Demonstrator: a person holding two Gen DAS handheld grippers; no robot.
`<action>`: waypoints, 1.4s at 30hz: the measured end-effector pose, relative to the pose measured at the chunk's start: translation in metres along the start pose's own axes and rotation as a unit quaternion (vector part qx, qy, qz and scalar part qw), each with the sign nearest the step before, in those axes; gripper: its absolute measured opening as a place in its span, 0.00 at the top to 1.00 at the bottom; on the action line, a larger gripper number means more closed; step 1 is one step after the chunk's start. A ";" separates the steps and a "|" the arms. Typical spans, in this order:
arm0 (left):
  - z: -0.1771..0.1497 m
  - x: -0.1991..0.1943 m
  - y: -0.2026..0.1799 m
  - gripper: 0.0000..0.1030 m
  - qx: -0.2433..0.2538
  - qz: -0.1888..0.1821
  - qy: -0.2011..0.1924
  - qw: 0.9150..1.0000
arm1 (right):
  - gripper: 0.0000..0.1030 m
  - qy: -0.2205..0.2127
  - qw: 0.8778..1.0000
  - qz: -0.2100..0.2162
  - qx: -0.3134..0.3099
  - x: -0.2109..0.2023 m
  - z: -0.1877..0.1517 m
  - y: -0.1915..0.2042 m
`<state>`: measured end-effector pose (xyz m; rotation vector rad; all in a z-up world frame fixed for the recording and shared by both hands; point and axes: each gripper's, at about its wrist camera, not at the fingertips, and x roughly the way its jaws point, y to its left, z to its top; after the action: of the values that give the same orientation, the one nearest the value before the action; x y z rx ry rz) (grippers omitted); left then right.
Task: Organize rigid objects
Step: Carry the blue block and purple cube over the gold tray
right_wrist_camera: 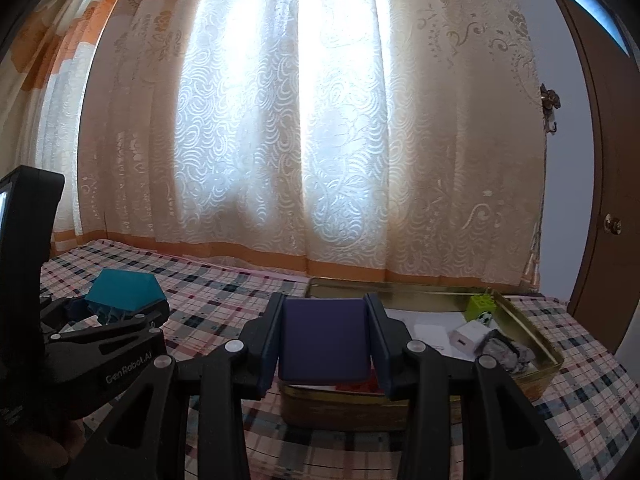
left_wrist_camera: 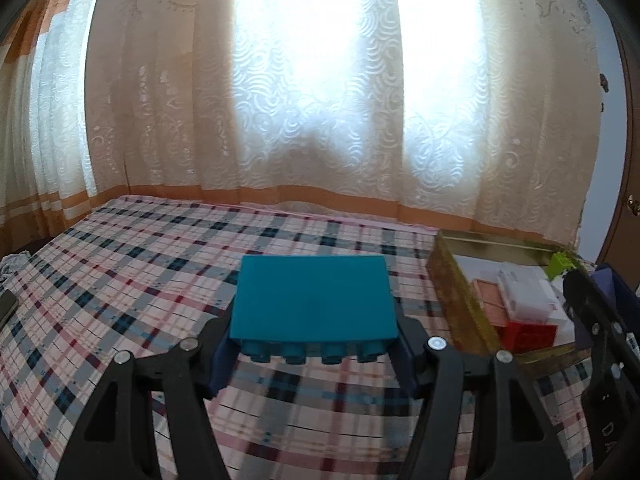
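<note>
My left gripper (left_wrist_camera: 314, 344) is shut on a teal building-block plate (left_wrist_camera: 314, 300), studs facing down, held above the plaid cloth. It also shows in the right wrist view (right_wrist_camera: 122, 286) at far left. My right gripper (right_wrist_camera: 326, 344) is shut on a dark purple flat box (right_wrist_camera: 324, 340), held over the near end of the open gold tin (right_wrist_camera: 532, 344). The tin holds a green block (right_wrist_camera: 482, 306), a white charger (right_wrist_camera: 466, 338), a red block (left_wrist_camera: 528, 334) and white boxes (left_wrist_camera: 524, 290).
The plaid cloth (left_wrist_camera: 120, 280) covers the whole surface. Curtains (left_wrist_camera: 320, 100) hang behind it. A brown door (right_wrist_camera: 600, 240) stands at the right. A dark phone-like object (left_wrist_camera: 6, 306) lies at the left edge.
</note>
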<state>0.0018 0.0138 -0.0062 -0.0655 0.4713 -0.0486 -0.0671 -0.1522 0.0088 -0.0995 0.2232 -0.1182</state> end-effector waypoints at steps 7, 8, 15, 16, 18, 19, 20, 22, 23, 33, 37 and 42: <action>-0.002 0.000 -0.022 0.38 0.004 -0.022 0.008 1.000 | 0.59 -0.007 1.000 -0.012 -0.004 -0.006 -0.001 -0.020; -0.002 -0.001 -0.025 0.38 0.005 -0.024 0.006 1.000 | 0.59 -0.006 1.000 -0.015 -0.003 -0.005 -0.002 -0.023; -0.003 -0.002 -0.051 0.38 0.020 -0.043 0.006 0.999 | 0.59 -0.005 0.999 -0.034 0.003 -0.005 -0.003 -0.047; -0.003 -0.003 -0.054 0.38 0.020 -0.045 0.005 0.999 | 0.59 -0.006 0.999 -0.036 0.002 -0.006 -0.003 -0.050; -0.002 -0.004 -0.060 0.38 0.020 -0.051 0.003 0.998 | 0.59 -0.008 0.999 -0.040 0.002 -0.007 -0.004 -0.055; -0.001 -0.005 -0.064 0.38 0.021 -0.054 0.001 0.998 | 0.59 -0.009 0.999 -0.042 0.002 -0.008 -0.004 -0.057; -0.001 -0.005 -0.067 0.38 0.022 -0.056 0.001 0.998 | 0.59 -0.008 0.999 -0.043 0.001 -0.007 -0.004 -0.060; -0.001 -0.005 -0.073 0.38 0.025 -0.061 0.001 0.998 | 0.59 -0.007 0.999 -0.046 0.004 -0.007 -0.005 -0.066; -0.001 -0.006 -0.077 0.38 0.027 -0.063 0.000 0.998 | 0.59 -0.007 0.999 -0.048 0.004 -0.006 -0.005 -0.069; 0.005 -0.009 -0.108 0.38 0.039 -0.081 -0.010 0.996 | 0.59 -0.009 0.997 -0.076 0.006 -0.005 -0.005 -0.095; 0.008 -0.010 -0.123 0.38 0.046 -0.092 -0.015 0.995 | 0.59 -0.008 0.996 -0.087 0.009 -0.003 -0.005 -0.104; 0.011 -0.010 -0.140 0.38 0.054 -0.104 -0.021 0.993 | 0.59 -0.015 0.994 -0.105 0.011 -0.003 -0.004 -0.119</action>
<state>-0.0064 -0.1244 0.0182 -0.0094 0.4170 -0.2760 -0.0834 -0.2699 0.0186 -0.1026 0.1816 -0.3289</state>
